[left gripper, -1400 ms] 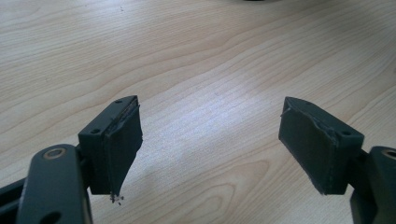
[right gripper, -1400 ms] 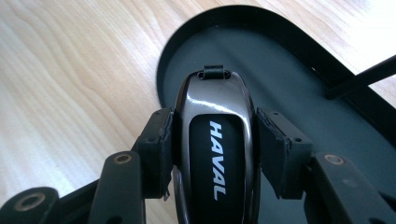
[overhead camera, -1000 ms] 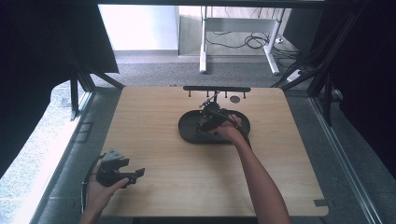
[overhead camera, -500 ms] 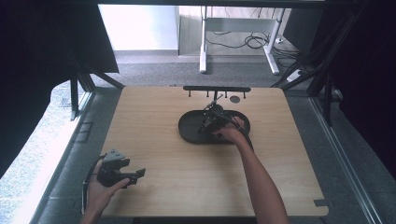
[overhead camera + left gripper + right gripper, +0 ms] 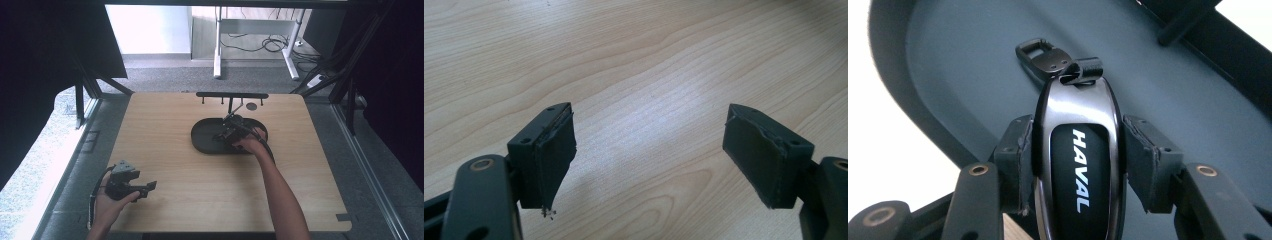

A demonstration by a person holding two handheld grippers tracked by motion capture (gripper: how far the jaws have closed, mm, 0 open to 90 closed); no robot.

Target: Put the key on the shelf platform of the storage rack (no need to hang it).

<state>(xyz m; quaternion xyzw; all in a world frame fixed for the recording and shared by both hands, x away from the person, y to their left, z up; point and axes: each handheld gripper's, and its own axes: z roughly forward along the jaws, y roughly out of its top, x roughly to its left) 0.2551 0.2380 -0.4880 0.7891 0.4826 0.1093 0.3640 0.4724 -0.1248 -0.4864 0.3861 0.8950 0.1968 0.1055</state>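
Black rubber pads of the right gripper (image 5: 1075,165) press on both long sides of a glossy car key fob (image 5: 1078,160) marked HAVAL, so the jaws are closed firmly on it. From the fob's far end a short strap loop leads to a dark metal clasp (image 5: 1042,56), which hangs just over the floor of the dark oval tray (image 5: 973,75); whether the clasp touches the tray cannot be told. In the high view the same gripper (image 5: 235,131) sits over the middle of the tray (image 5: 202,142), which lies on the wooden table (image 5: 165,200) just in front of a low black rack with small pegs (image 5: 232,95).

Near the table's front left corner, the left gripper (image 5: 649,150) holds its jaws wide apart with nothing between them, only bare wood beneath.

Judging by this, the step in hand is carrying the fob at the tray, either setting it down or lifting it toward the pegs. A next move would call for a steady grip, and for keeping the dangling clasp free of the tray's rim.
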